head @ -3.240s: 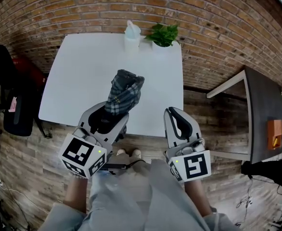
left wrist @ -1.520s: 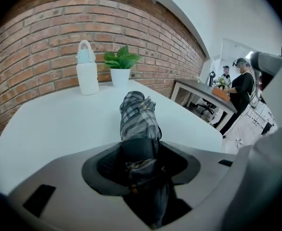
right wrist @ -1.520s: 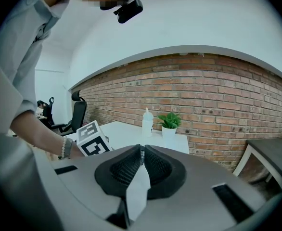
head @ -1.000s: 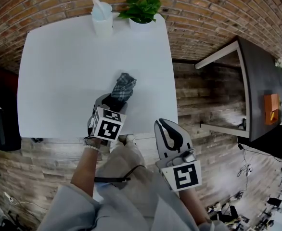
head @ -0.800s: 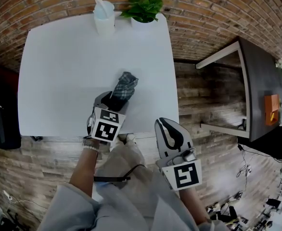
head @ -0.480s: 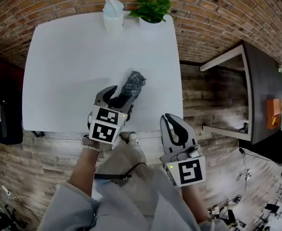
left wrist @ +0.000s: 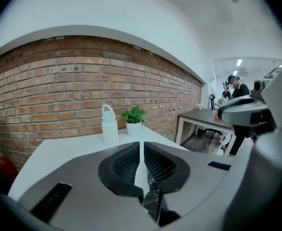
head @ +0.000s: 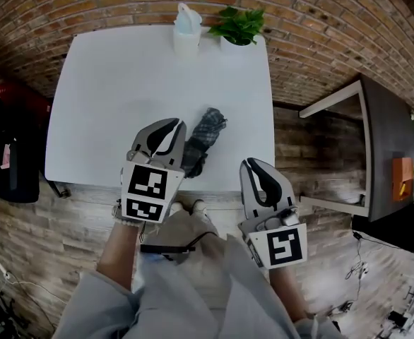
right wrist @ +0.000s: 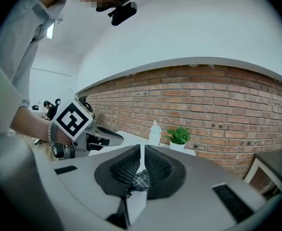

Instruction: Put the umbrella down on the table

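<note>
Presently itemised, by count.

Umbrella (head: 205, 136), one: folded, in dark plaid fabric. It lies flat on the table close to the near edge. Its length runs at a slant, with the far end pointing toward the table's right side. Neither gripper holds it.

White table (head: 115, 83), one: square-topped, set against a brick wall (head: 122, 6). It carries three things in all: the umbrella, plus the two items below at the far edge.

Bottle (head: 186, 32), one: pale and translucent with a looped cap, standing upright at the far edge.

Potted plant (head: 240, 25), one: green leaves in a white pot, just right of the bottle and apart from it.

Left gripper (head: 166, 129), one: in the head view it sits just left of the umbrella's near end. Its jaws are closing, with only a thin slit left between the pads and nothing caught in it. Table and a strip of plaid show below through the gap.

Right gripper (head: 256, 168), one: over the wooden floor (head: 73, 217), off the table's near right corner. Its jaws are drawn together to a narrow slit and are empty.

Marker cubes, two: one on each gripper.

Dark side table (head: 387, 140), one: well off to the right, bearing one orange object (head: 403, 189).
</note>
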`<control>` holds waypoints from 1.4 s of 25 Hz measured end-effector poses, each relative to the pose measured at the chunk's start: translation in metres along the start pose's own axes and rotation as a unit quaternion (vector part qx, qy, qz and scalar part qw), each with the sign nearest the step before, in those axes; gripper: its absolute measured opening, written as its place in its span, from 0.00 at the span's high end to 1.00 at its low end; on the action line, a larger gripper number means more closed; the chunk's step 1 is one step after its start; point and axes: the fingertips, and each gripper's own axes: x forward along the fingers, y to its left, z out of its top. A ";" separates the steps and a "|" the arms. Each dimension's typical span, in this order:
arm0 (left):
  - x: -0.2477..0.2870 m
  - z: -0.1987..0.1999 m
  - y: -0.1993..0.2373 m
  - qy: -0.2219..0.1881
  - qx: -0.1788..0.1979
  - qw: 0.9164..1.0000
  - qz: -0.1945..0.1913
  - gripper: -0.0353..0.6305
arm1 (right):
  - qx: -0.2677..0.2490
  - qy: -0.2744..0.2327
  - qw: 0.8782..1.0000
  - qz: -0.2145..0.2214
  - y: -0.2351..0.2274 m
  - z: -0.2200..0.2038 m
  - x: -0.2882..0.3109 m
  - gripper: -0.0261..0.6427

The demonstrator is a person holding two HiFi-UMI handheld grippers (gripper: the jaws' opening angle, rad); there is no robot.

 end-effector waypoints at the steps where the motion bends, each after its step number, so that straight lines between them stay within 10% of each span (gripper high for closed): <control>1: -0.007 0.006 0.002 -0.008 -0.003 1.000 0.002 0.88 | -0.003 -0.003 1.000 0.002 0.002 0.004 -0.001 0.88; 35: -0.133 0.049 0.001 -0.079 -0.031 0.995 0.055 0.91 | -0.035 -0.069 0.996 0.037 0.031 0.062 -0.023 0.88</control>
